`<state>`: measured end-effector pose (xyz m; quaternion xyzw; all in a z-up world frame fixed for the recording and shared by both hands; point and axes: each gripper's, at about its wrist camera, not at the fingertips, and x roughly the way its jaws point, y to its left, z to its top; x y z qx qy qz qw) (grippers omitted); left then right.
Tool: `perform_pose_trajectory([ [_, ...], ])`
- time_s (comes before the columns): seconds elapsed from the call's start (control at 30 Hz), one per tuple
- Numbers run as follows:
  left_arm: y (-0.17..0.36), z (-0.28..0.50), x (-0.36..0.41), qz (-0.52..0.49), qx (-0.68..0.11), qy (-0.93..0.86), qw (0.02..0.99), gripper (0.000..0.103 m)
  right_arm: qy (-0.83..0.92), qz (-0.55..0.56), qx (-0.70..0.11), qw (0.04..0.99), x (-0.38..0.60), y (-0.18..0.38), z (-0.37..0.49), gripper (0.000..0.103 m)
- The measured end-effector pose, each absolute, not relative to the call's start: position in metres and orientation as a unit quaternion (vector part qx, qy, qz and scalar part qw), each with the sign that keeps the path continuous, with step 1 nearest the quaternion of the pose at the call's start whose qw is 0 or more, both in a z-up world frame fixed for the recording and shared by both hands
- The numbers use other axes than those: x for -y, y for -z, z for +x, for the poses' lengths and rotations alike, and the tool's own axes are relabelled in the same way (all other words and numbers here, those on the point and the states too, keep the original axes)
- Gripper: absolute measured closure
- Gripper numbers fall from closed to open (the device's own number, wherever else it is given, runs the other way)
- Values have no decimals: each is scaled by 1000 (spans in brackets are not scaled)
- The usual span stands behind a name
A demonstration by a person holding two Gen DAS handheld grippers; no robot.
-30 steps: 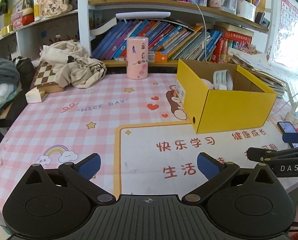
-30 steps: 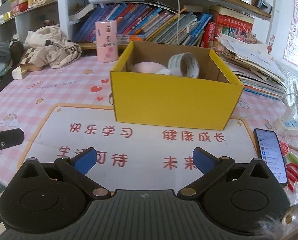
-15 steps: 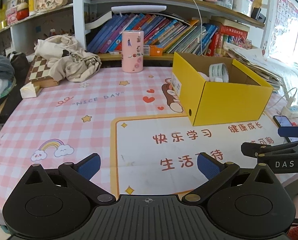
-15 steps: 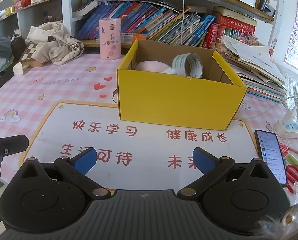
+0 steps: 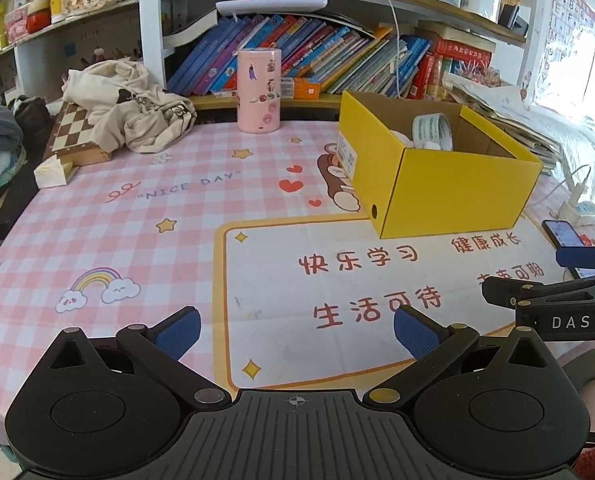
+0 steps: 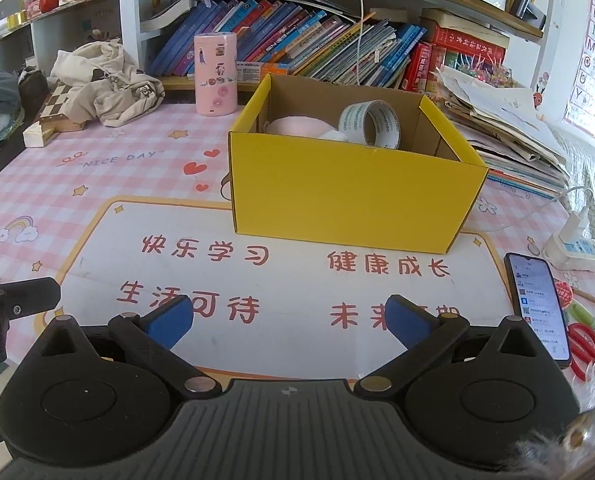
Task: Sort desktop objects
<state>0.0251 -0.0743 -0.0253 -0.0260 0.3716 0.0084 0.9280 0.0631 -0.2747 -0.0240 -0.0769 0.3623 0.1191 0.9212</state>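
Note:
A yellow cardboard box (image 6: 353, 196) (image 5: 449, 192) stands on the pink checked table mat. Inside it lie a roll of clear tape (image 6: 371, 124) (image 5: 433, 132) and a pale pink soft object (image 6: 297, 126). My left gripper (image 5: 297, 330) hovers open over the near edge of the mat with nothing between its blue pads. My right gripper (image 6: 289, 320) is also open and holds nothing, a good way in front of the box. In the left wrist view the right gripper's black body shows at the right edge.
A pink cylinder (image 5: 258, 90) stands at the back by the bookshelf. Crumpled cloth (image 5: 129, 112) lies on a chessboard (image 5: 73, 136) at back left. A phone (image 6: 537, 304), red scissors (image 6: 585, 348) and a power strip (image 6: 577, 246) lie at the right edge.
Both grippers have drawn back from the box toward the near table edge, so the box looks smaller and farther. Both stayed open and held nothing.

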Motion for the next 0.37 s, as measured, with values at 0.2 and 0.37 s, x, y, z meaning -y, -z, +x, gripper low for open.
perform_pose_trajectory([
  [0.2,24,22,75,-38,-369,2,929,0,-115,-78,-363,921,271,25,58,0],
  [0.37,25,20,75,-59,-362,21,930,0,-118,-83,-370,918,271,27,58,0],
])
